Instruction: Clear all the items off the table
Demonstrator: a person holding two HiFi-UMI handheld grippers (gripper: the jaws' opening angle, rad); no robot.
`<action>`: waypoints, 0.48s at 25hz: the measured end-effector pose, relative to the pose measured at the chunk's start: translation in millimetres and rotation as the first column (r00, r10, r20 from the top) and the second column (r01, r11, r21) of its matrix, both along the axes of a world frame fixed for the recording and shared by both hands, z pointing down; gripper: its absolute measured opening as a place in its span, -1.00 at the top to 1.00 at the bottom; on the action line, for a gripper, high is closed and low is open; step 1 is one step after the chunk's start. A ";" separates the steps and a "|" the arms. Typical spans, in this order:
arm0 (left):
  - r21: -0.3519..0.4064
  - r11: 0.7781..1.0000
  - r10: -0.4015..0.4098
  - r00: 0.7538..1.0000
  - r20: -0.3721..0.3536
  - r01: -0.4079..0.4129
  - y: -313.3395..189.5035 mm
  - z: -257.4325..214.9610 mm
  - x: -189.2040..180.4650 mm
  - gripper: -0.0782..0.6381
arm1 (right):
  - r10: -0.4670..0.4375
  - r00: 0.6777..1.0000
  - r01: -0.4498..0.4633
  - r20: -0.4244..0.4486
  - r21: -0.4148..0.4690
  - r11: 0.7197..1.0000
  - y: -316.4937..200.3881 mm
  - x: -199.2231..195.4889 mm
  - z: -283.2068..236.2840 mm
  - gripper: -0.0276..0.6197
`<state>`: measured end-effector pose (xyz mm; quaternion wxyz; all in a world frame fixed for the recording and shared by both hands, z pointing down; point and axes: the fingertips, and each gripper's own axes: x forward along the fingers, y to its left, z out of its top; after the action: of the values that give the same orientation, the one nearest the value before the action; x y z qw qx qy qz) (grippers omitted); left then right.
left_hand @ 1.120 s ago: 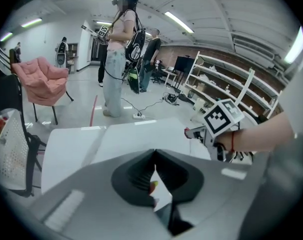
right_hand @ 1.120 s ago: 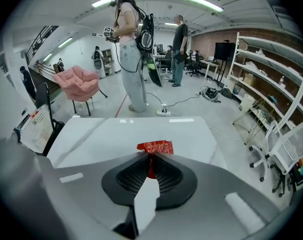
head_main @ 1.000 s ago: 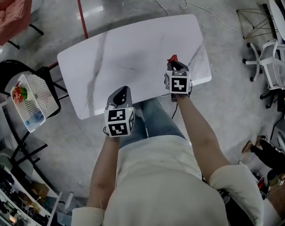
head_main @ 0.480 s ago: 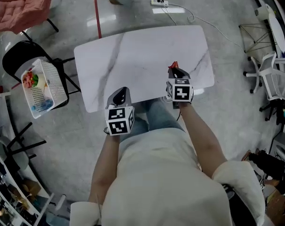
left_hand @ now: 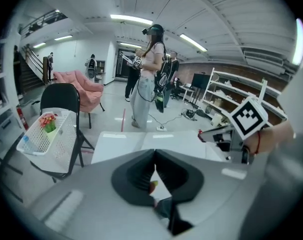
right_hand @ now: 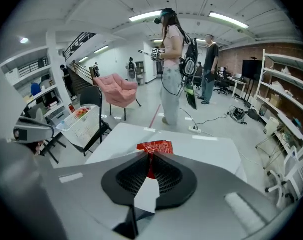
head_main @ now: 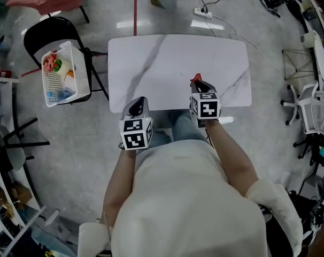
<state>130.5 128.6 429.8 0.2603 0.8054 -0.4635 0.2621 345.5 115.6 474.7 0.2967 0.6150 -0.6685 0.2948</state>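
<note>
Red crinkled foil is the one task thing near the white marble tabletop (head_main: 172, 63). It is a small red packet (right_hand: 154, 147), clamped by its lower edge in the jaws of the right gripper (head_main: 198, 83), which hangs over the near right part of the slab. The rest of the packet stands free above the jaw tips.

The left gripper (head_main: 137, 106) hovers at the near edge with its jaws together. A tiny coloured speck shows in the slit behind the tips, and I cannot tell whether it is something pinched or only background. Nothing else lies on the tabletop, so the clearing looks almost done, with this packet probably the last to go.

The white basket (head_main: 66, 74), with several things in it, sits on a black chair (head_main: 44, 36) well apart from the packet, off the tabletop's left end.

The thin hold is the main risk. With so little foil between the jaws, a quick swing across to the basket could let it slip and drop to the floor. The basket also looks perched on the seat, so a knock from either gripper might tip it.
</note>
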 end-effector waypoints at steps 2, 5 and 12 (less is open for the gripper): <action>0.002 0.999 -0.034 0.999 0.000 0.034 7.0 -2.1 -21.4 0.76 | -0.053 0.999 0.053 0.001 0.005 0.999 0.6 -26.4 -4.8 0.83; 0.008 0.996 -0.090 0.996 -0.007 0.091 17.1 -4.4 -51.7 0.76 | -0.123 0.992 0.123 0.001 0.013 0.992 2.0 -63.5 -9.0 0.83; 0.037 0.975 -0.218 0.976 -0.016 0.219 27.0 -11.9 -127.6 0.76 | -0.258 0.966 0.257 0.011 0.047 0.965 -7.8 -152.9 -19.3 0.83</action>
<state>2.9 155.6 417.8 0.2747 0.7559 -0.5527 0.2182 192.6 107.8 455.4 0.3126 0.5269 -0.7518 0.2439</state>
